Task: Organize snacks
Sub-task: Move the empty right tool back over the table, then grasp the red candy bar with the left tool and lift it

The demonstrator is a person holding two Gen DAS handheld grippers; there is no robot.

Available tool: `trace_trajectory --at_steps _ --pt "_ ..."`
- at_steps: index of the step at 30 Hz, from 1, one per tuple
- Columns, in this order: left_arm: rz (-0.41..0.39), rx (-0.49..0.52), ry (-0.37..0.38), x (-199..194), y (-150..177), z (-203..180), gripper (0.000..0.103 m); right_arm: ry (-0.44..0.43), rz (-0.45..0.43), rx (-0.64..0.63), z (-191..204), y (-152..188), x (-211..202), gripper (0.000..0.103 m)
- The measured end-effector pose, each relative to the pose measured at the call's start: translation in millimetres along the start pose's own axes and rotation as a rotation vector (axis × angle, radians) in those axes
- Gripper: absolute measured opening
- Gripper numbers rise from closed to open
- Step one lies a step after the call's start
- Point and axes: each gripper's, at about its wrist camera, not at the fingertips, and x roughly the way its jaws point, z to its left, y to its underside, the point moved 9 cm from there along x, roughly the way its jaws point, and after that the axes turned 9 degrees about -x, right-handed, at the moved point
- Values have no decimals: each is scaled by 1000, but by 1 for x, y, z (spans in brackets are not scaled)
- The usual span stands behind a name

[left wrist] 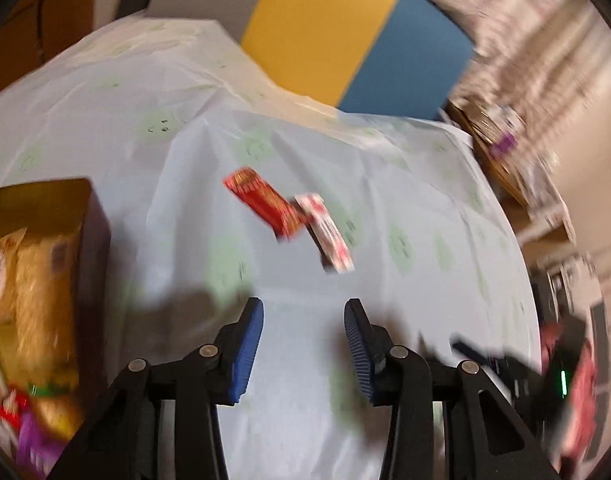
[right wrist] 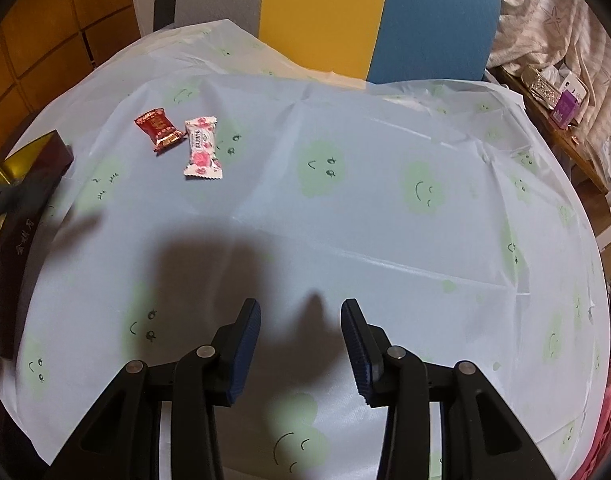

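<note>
A red wrapped snack (left wrist: 263,206) (right wrist: 159,130) and a white-and-pink wrapped snack (left wrist: 325,232) (right wrist: 201,148) lie side by side on the pale tablecloth (right wrist: 345,220). A dark box with a gold interior (left wrist: 41,280) (right wrist: 21,208) stands at the table's left; in the left wrist view it holds several wrapped snacks. My left gripper (left wrist: 303,344) is open and empty, above the cloth just short of the two snacks. My right gripper (right wrist: 301,344) is open and empty, over bare cloth well to the right of them. The left wrist view is motion-blurred.
A chair with a yellow and blue back (right wrist: 377,20) stands behind the table. A side shelf with small boxes (right wrist: 561,100) and bedding (right wrist: 553,12) lies to the right. The table's edge curves round on the right and near side.
</note>
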Motion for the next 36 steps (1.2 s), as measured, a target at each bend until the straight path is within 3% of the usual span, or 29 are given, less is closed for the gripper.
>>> trace_trajectory --at_steps 9,14,20,24,29,36 --pt "61 -259 -88 64 -58 29 39 -30 -23 7 6 -6 -8 43" --pt "65 -260 -131 79 -71 27 39 -31 -31 6 7 -9 -11 43" --pt "43 -150 -229 94 -78 15 41 -20 -46 -10 10 -11 -15 43" --pt "-17 61 -336 96 -68 10 25 -11 -46 0 7 -12 -15 43" --pt "-47 172 -338 79 -38 15 24 -4 -51 -4 7 -13 -15 43" --pt "-118 269 -296 44 35 14 24 19 -40 -4 3 -11 -11 43"
